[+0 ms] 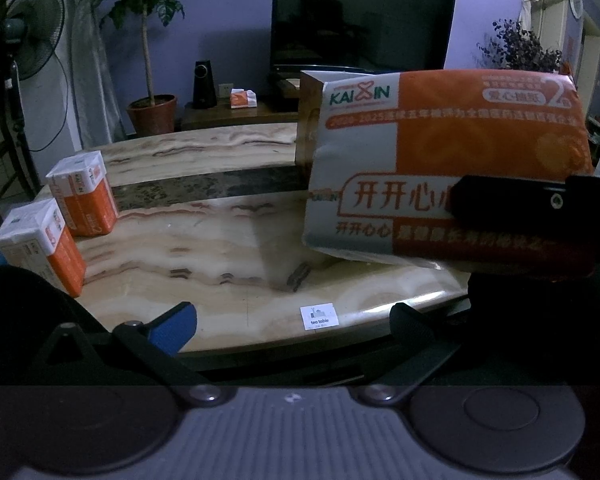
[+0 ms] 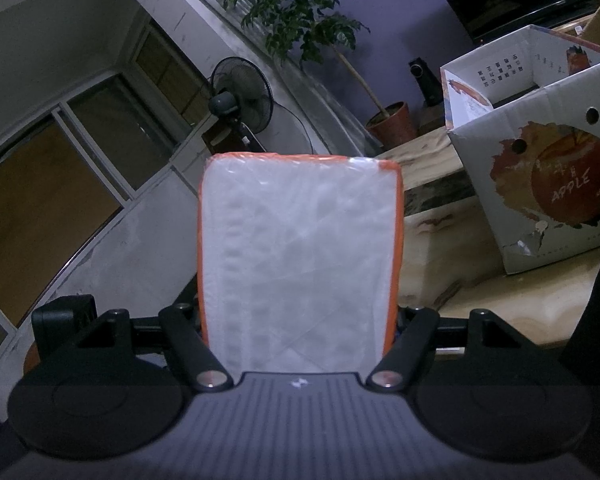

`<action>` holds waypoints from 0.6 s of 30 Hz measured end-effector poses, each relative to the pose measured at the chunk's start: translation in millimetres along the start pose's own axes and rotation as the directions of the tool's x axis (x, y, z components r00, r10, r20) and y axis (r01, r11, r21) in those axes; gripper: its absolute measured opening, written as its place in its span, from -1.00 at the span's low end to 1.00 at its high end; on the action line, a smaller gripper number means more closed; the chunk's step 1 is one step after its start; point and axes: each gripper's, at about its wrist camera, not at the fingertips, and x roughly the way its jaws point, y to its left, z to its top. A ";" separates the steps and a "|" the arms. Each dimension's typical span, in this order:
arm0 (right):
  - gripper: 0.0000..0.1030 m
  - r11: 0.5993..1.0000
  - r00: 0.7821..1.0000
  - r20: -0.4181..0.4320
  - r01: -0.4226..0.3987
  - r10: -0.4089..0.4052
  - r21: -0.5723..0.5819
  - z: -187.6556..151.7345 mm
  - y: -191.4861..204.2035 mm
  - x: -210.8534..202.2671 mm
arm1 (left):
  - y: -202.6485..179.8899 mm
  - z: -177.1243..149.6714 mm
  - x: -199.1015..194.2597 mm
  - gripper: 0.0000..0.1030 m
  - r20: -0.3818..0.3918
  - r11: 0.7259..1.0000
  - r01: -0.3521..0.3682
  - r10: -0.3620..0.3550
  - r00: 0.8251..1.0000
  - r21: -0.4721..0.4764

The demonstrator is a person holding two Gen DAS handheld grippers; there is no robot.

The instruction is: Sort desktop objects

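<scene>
An orange and white tissue pack [image 1: 440, 152] hangs above the right part of the marble table [image 1: 220, 240], with my right gripper [image 1: 540, 216] shut on it from the right. In the right wrist view the pack's white end [image 2: 300, 260] fills the space between the two fingers of the right gripper [image 2: 300, 316]. Two more tissue packs stand on the table's left end, one in front [image 1: 44, 248] and one behind [image 1: 86, 194]. My left gripper [image 1: 292, 316] is open over the table's near edge with nothing between its fingers.
An open cardboard apple box [image 2: 540, 184] stands on the table to the right of the held pack; its brown side [image 1: 308, 128] peeks out behind the pack. A small "tea table" label [image 1: 318, 317] is stuck near the front edge. Beyond the table are a TV [image 1: 356, 24], a potted plant [image 1: 148, 40] and a fan [image 1: 32, 56].
</scene>
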 end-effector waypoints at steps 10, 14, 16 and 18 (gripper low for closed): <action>0.43 1.000 1.000 0.003 0.000 0.000 0.002 0.2 -0.3 0.3 | -2.7 0.3 2.4 0.98 -0.002 1.000 -0.003 0.003 1.000 0.005; 0.43 1.000 1.000 0.002 0.000 0.000 0.002 0.0 -0.2 0.7 | -3.4 -0.2 1.9 0.98 -0.002 1.000 -0.003 0.003 1.000 0.005; 0.43 1.000 1.000 0.002 0.000 0.000 0.002 -0.1 -0.7 0.8 | -2.8 0.0 2.3 0.98 -0.002 1.000 -0.003 0.003 1.000 0.005; 0.43 1.000 1.000 0.001 0.000 0.000 0.001 0.1 -0.9 0.9 | -2.7 0.4 2.2 0.98 -0.002 1.000 -0.003 0.003 1.000 0.004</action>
